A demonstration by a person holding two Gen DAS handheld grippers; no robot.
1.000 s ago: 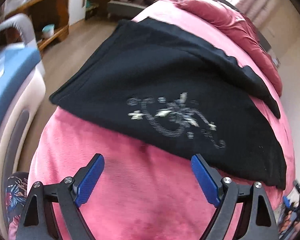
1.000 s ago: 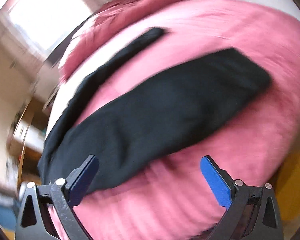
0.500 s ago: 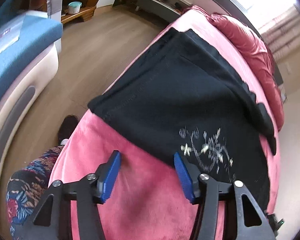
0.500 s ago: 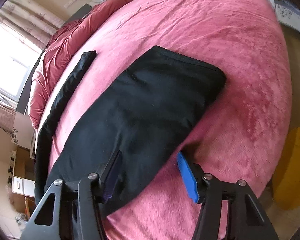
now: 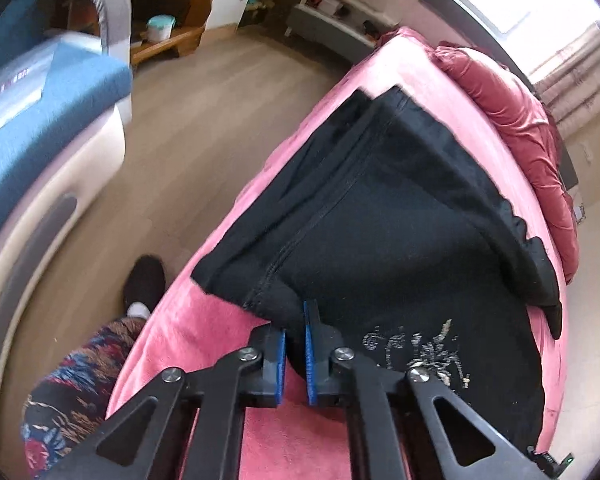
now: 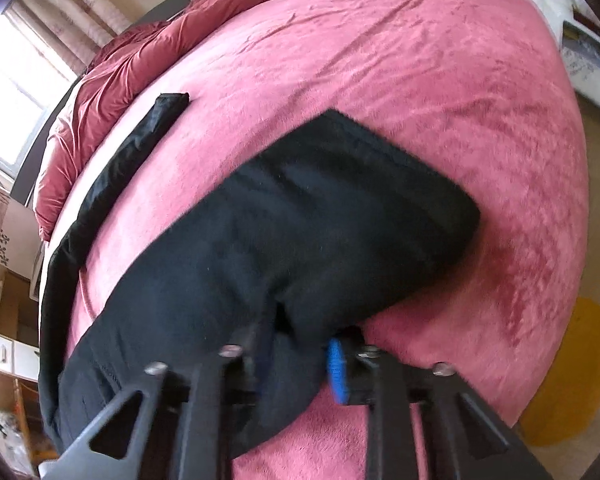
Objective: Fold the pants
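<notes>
Currently both grippers are at the near edge of the bed, each with black fabric between its fingers.

Left wrist view: black pants lie spread on the pink bed cover, running from 6 o'clock up toward 12 o'clock. The left gripper is clenched on the near hem of the pants by a stitched seam; its blue pads stand almost together with a fold of cloth pinched between them. A pale embroidered floral motif sits on the fabric just to the 3 o'clock side of the gripper. A dark red duvet is bunched along the far side of the bed at 1 to 2 o'clock. At 9 to 10 o'clock, off the bed, a blue-cushioned sofa stands on the wooden floor. A person's patterned trouser leg and dark shoe show at 7 to 8 o'clock, beside the bed edge.

Right wrist view: a broad folded part of the pants lies across the middle of the cover, and a narrow black strip runs off toward 10 o'clock. The right gripper has its jaws closing on a thick bunch of the pants at the near edge; the fingers are motion-blurred, but the blue pad at 3 o'clock appears to press against the cloth. A yellow rug lies on the floor at 4 o'clock.
</notes>
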